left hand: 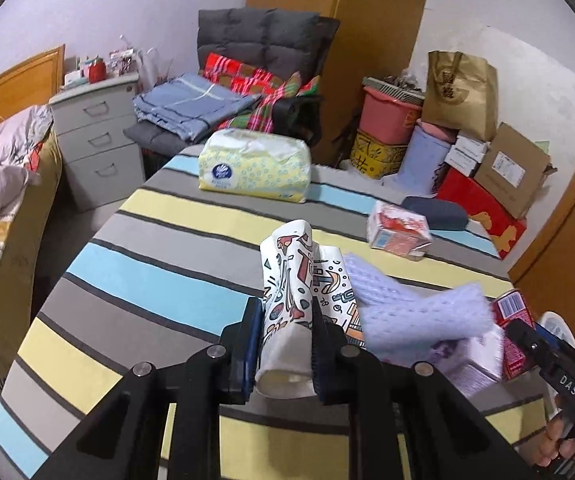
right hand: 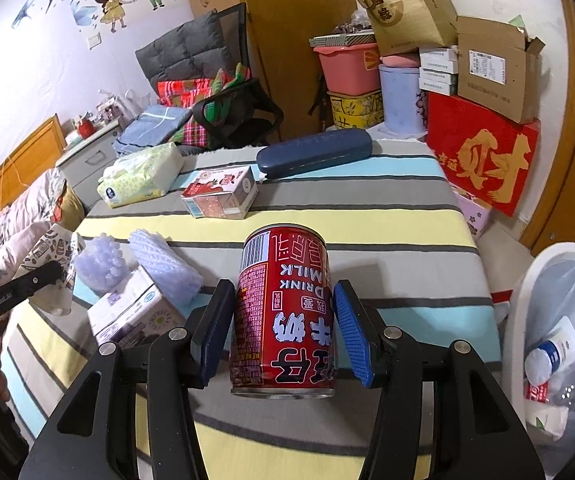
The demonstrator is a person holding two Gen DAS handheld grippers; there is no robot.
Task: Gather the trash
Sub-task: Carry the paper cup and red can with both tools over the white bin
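My left gripper (left hand: 285, 320) is shut on a patterned paper cup (left hand: 287, 292), squeezed flat, held above the striped table (left hand: 159, 248); the cup also shows in the right wrist view (right hand: 53, 252). A second patterned cup (left hand: 337, 292) lies beside it. My right gripper (right hand: 283, 320) is shut on a red milk drink can (right hand: 285, 308), lifted above the table; the can also shows in the left wrist view (left hand: 511, 316). A white trash bin (right hand: 559, 320) with a clear liner holds a bottle and cartons at the table's right.
On the table lie purple foam nets (right hand: 163, 264), a purple carton (right hand: 131, 312), a red milk carton (right hand: 221, 196), a yellow tissue pack (left hand: 255, 166) and a blue case (right hand: 313, 152). Boxes (right hand: 483, 160) are stacked at the right; a chair (left hand: 263, 80) and bed are behind.
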